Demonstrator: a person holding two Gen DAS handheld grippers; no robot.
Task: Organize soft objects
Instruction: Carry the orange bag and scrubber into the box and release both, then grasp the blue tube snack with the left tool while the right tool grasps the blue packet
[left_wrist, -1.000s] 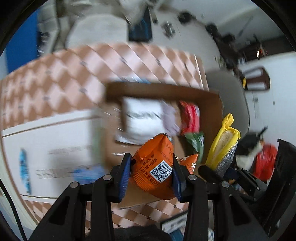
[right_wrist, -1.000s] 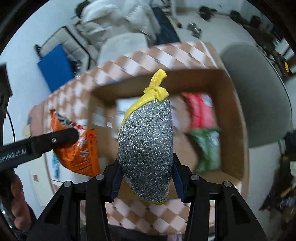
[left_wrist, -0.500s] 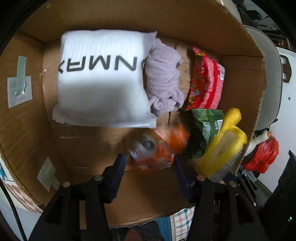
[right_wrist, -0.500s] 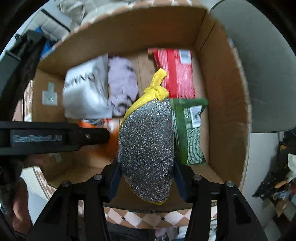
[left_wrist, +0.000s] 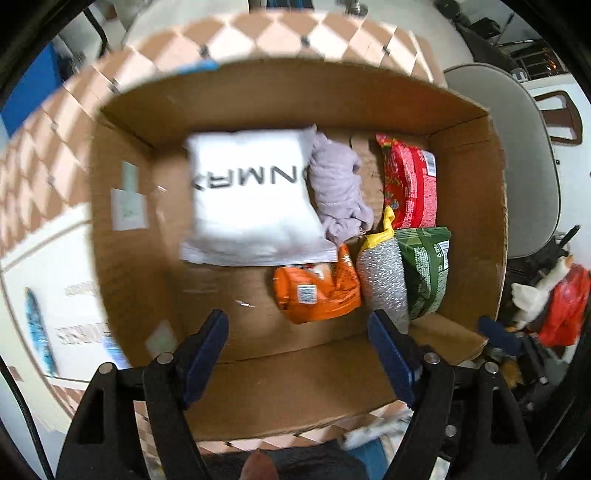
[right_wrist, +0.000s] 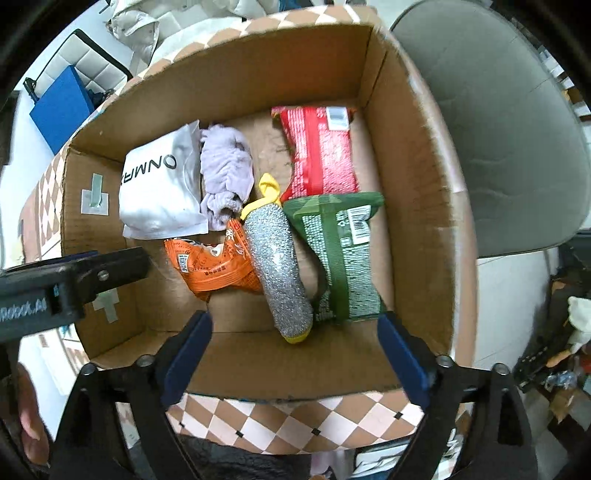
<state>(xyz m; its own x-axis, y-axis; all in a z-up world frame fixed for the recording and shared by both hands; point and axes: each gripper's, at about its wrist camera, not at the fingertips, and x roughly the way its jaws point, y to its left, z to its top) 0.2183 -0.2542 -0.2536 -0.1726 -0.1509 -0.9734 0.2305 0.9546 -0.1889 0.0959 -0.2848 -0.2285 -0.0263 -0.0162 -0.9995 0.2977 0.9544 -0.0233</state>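
An open cardboard box (left_wrist: 469, 184) (right_wrist: 417, 206) holds soft things. An orange snack packet (left_wrist: 317, 291) (right_wrist: 214, 266) lies on its floor beside a silver glitter pouch with a yellow tip (left_wrist: 382, 273) (right_wrist: 279, 266). A white pillow pack (left_wrist: 251, 199) (right_wrist: 159, 192), a lilac cloth (left_wrist: 338, 184) (right_wrist: 227, 170), a red packet (left_wrist: 410, 184) (right_wrist: 321, 155) and a green packet (left_wrist: 426, 269) (right_wrist: 340, 254) lie there too. My left gripper (left_wrist: 297, 354) is open and empty above the box's near wall. My right gripper (right_wrist: 291, 354) is open and empty above the near wall.
The box stands on a table with a brown and white checked cloth (right_wrist: 295, 421) (left_wrist: 295, 33). A grey chair (right_wrist: 498, 147) (left_wrist: 532, 155) stands right of the box. A white flat box (left_wrist: 48, 295) lies left of it. Clutter sits on the floor at right.
Both grippers opened and let go: the orange packet and the glitter pouch now lie in the box. Both grippers have pulled back up from the box.
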